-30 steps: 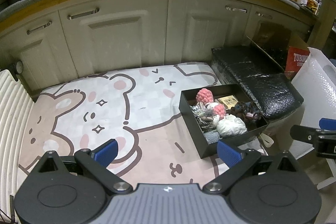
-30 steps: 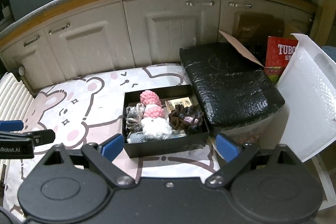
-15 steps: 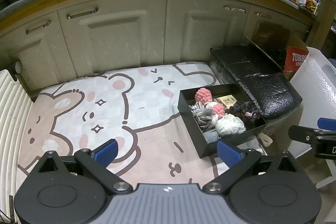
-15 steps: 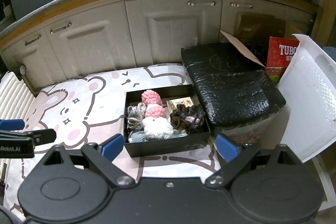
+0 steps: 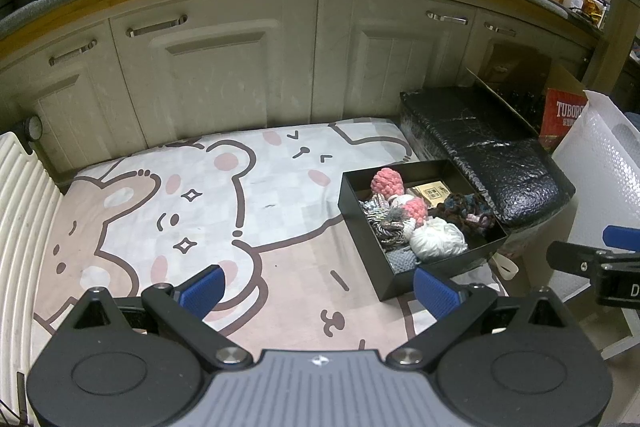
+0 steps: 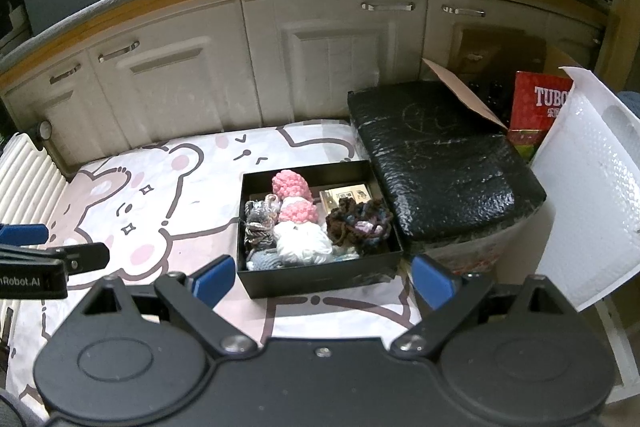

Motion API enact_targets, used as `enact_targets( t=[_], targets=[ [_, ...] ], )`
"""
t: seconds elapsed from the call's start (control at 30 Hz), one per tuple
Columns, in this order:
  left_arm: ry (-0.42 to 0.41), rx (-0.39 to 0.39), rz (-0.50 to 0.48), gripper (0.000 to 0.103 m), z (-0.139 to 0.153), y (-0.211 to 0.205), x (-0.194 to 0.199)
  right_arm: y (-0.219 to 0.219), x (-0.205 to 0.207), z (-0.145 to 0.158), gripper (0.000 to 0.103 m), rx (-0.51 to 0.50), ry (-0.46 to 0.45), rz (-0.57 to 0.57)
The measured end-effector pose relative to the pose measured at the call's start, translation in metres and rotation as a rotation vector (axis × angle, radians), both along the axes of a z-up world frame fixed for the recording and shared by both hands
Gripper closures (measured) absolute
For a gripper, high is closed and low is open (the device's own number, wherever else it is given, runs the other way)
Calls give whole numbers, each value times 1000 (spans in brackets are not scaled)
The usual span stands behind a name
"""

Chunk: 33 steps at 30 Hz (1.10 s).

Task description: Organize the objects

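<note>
Barely anything has shifted vs 1 s ago: both views creep a touch, box contents sit the same, both tongs as wide as before.

Left gripper (image 5: pixel 316 285) is spread, nothing btwn the blue pads; right gripper (image 6: pixel 322 279) likewise spread and empty.

Task's things: black box (image 6: pixel 320 277) sits on the bear mat (image 5: pixel 200 195), at the mat's right edge, just beside the black wrapped bundle (image 6: pixel 440 179). Inside: two pink knitted balls (image 6: pixel 290 187), white yarn ball (image 6: pixel 304 243), grey braided piece (image 6: pixel 256 227), dark scrunchie (image 6: pixel 360 223) and a small card (image 6: pixel 346 197) at the far side. All yarn bits lie in the box; none loose on the mat.

Key relation: from the right tongs the box is dead ahead, near wall just past the pads, long axis running near-to-far w/ slight tilt. From the left tongs it's off to the right and farther, seen corner-on. So right hand is nearer and squarer to it.

Stage: fits either items awaiting take-out for sorting, or all already gathered in. Can't tell which.
</note>
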<state>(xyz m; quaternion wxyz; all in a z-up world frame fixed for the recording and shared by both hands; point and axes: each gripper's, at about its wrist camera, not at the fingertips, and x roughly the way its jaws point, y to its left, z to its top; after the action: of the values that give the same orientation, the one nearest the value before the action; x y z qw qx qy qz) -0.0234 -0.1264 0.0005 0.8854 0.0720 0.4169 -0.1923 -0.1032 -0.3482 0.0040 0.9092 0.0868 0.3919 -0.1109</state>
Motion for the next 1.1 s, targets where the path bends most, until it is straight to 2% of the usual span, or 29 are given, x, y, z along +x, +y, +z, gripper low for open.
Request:
enact_targets(
  t=[1.1],
  targets=[
    [4,-9,0,3,0,2,0,2,0,1,7,1,-2,10]
  ],
)
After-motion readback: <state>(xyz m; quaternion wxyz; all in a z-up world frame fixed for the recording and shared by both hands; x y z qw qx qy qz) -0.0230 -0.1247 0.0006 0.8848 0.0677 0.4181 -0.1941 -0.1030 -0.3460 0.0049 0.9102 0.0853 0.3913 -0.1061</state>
